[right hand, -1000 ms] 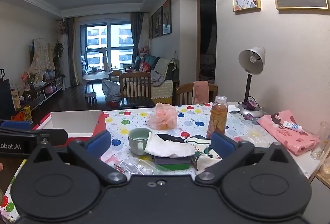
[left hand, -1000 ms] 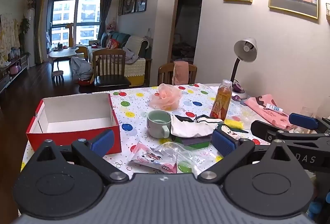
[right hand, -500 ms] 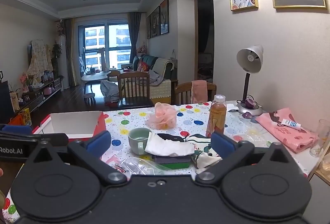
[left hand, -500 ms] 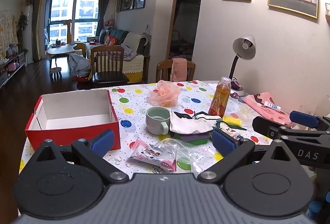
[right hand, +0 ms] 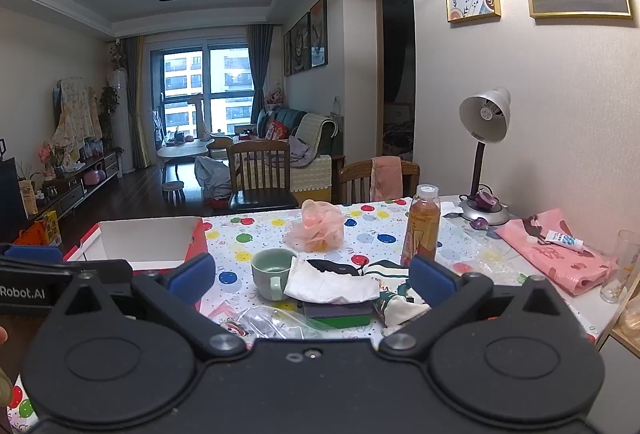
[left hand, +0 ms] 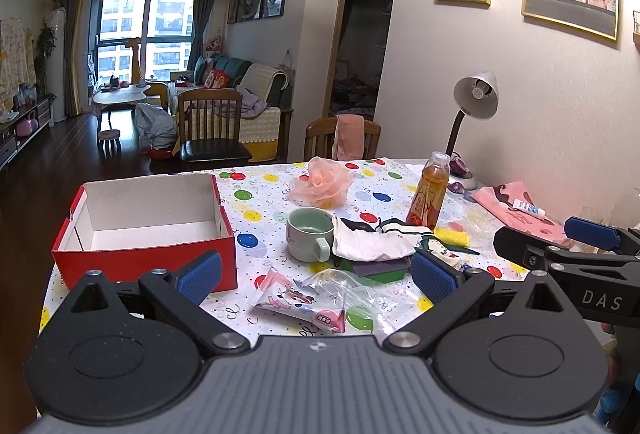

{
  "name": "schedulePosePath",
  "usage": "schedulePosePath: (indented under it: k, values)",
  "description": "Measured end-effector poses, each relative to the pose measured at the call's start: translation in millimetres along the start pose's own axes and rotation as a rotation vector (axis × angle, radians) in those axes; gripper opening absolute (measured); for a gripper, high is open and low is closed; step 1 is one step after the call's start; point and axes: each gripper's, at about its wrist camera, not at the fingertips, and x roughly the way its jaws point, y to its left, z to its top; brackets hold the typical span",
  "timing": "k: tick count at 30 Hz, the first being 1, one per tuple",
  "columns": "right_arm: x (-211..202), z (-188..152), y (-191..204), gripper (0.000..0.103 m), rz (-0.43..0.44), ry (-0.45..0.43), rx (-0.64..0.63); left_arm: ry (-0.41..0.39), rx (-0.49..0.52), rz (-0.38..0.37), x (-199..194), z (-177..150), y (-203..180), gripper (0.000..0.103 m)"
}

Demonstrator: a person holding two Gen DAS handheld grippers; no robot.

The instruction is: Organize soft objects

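Ahead of my left tool [left hand: 316,274], whose blue pads stand wide apart on nothing, the surface [left hand: 260,202] with its balloon-print cloth holds everything the job concerns. My right tool [right hand: 312,280] is likewise spread wide and empty, hanging short of the near edge. To the left of both tools sits the red cardboard box with a white inside [left hand: 148,226], and I see nothing in it, so I judge the sorting not yet begun. Straight in front lies the white crumpled cloth [left hand: 368,244], draped over a green-and-purple sponge [left hand: 380,268] just beside the pale green ceramic mug [left hand: 310,238]. Farther off rests the peach mesh bath puff [left hand: 320,186]. Nearest the tools is the clear plastic bag [left hand: 340,286]. All the soft pieces remain to be moved.
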Motion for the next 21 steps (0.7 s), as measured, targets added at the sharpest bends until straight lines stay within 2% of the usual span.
schedulePosePath:
  k: [10,15,21]
  values:
    - [-6.7,3.2,-2.2,0.103,0.0,-0.049,0.025,-0.04,0.022,0.002,-6.1,4.0,-3.9,0.102]
    - [-7.9,5.3,-3.3,0.103,0.011,-0.066,0.016,-0.062,-0.002,-0.008,-6.9,5.8,-1.1,0.102]
    - [-8.4,4.7,-4.6,0.103,0.022,-0.076,0.008,-0.048,-0.017,-0.004,-2.1,5.7,-1.9,0.102]
